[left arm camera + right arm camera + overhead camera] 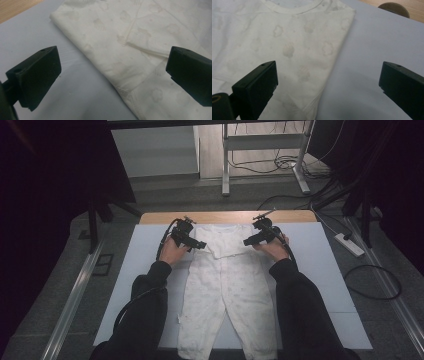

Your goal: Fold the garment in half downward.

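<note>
A cream baby romper (225, 285) with a faint cloud print lies flat on a white sheet (325, 270), legs toward the person, sleeves folded in over the chest. My left gripper (199, 244) hovers at the garment's left shoulder edge (105, 57), jaws wide apart with nothing between them. My right gripper (247, 241) is at the right shoulder edge (329, 65), also open and empty. The neckline (294, 10) lies just beyond its jaws.
The white sheet covers a wooden table (225, 216) whose far edge shows past the garment. Beyond it are a metal desk frame (265, 150), floor cables (280, 165) and a power strip (350, 245). Dark curtains hang on both sides.
</note>
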{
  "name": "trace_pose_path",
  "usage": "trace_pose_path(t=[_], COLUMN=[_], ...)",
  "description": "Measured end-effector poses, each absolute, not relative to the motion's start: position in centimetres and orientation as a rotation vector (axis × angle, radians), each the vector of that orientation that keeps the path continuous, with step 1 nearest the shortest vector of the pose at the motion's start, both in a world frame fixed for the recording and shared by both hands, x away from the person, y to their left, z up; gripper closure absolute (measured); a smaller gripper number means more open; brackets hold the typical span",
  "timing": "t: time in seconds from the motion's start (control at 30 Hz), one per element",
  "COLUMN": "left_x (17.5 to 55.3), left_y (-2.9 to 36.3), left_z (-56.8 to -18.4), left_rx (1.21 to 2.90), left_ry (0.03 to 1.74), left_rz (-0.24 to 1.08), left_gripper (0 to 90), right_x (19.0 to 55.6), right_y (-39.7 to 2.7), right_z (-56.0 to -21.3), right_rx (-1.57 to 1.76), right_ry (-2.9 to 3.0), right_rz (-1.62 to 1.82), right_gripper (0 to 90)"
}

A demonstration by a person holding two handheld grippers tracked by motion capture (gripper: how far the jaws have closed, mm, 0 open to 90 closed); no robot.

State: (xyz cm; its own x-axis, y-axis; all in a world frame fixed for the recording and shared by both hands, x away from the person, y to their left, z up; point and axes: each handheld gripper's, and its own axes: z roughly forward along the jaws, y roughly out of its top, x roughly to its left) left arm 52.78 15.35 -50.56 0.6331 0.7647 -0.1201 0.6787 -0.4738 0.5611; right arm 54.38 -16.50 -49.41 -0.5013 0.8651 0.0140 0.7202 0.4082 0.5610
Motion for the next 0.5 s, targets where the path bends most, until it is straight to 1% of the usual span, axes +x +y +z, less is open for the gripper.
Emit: trace_pose_path(t=[0.27, 0.5], left_x=[53.7, 54.4], left_y=[15.8, 16.4], left_z=[-50.8, -51.2], left_rx=[2.273, 2.245], left_ry=[1.165, 1.211], left_rz=[0.207, 0.227], left_gripper=[0.0, 0.0], right_x=[55.5, 56.2], right_y=[-15.9, -15.6], right_z=[-50.0, -49.7], right_rx=[1.396, 1.411], right_ry=[2.378, 2.36], right_rz=[0.727, 0.717], right_gripper=[4.3, 7.3])
